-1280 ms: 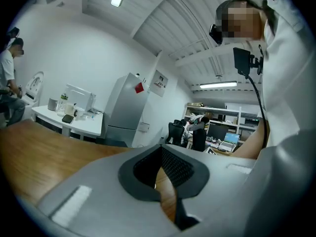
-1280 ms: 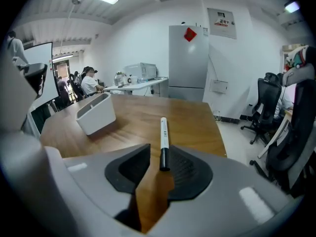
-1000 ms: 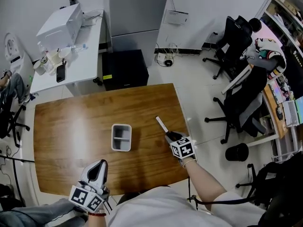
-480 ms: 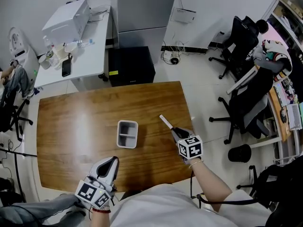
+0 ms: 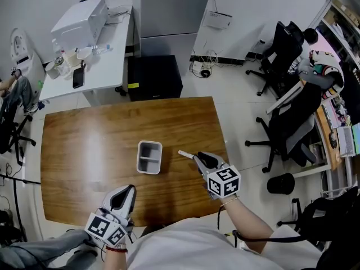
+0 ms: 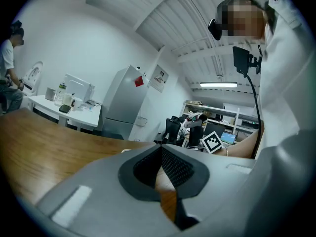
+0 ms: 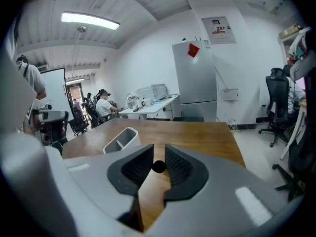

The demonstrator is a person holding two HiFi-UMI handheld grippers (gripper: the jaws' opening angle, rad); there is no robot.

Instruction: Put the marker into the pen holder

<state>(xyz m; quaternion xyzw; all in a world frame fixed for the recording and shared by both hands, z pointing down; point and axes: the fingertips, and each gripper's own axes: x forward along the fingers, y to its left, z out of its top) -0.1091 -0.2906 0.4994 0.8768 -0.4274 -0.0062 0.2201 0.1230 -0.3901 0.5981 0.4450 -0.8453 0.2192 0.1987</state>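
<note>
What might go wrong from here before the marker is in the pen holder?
1. The jaws of the right hand-held gripper are closing on the marker near one end, so its long free end may swing or slip.
2. The marker points nearly level; unless tilted, it could strike the rim of the pen holder or push it aside.

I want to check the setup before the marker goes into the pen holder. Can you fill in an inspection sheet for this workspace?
Surface: wooden table, glossy.
Job's things: marker held to the right of the pen holder; the holder stands upright with both compartments empty.
Clutter: nothing seen on the table.
Grippers: right gripper has its jaws closing on the marker, whose dark end sits between the pads; left gripper is shut and empty, near the table's front edge.
Cables: tangle on the floor by the far wall.
Surroundings: office chairs, white side table, black cabinet.
</note>
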